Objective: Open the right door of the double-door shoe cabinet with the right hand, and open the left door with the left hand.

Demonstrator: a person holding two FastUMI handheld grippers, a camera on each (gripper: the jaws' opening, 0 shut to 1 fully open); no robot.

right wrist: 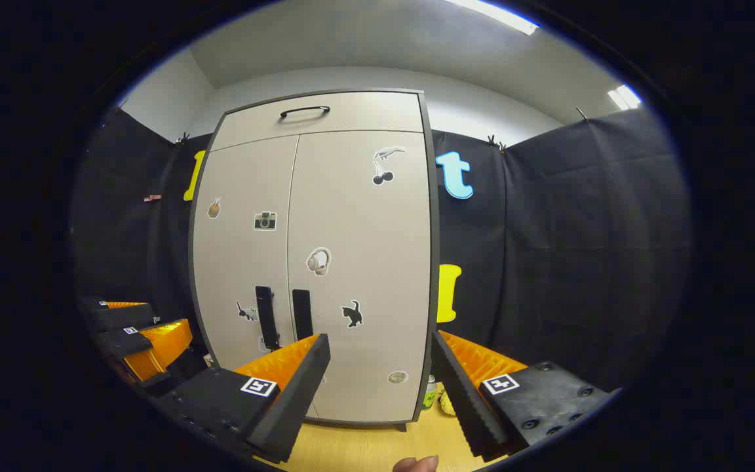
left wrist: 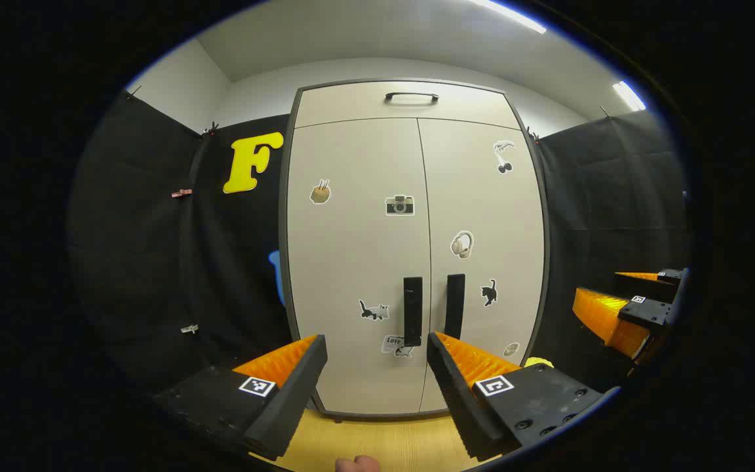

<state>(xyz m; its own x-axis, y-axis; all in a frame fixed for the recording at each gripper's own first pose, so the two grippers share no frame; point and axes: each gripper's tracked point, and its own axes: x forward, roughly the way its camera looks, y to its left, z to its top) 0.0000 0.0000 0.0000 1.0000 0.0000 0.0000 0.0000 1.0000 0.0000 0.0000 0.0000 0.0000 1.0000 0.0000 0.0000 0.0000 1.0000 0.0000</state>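
I see the shoe cabinet (left wrist: 417, 262) ahead, both doors closed. My left gripper (left wrist: 377, 347) and right gripper (right wrist: 381, 347) hang before it, jaws apart, touching nothing.

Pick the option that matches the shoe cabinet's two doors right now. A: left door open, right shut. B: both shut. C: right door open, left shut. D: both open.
B: the left door and right door lie flush, their edges meeting along one seam, and both grippers, the left gripper and the right gripper, hang open, short of the handles.
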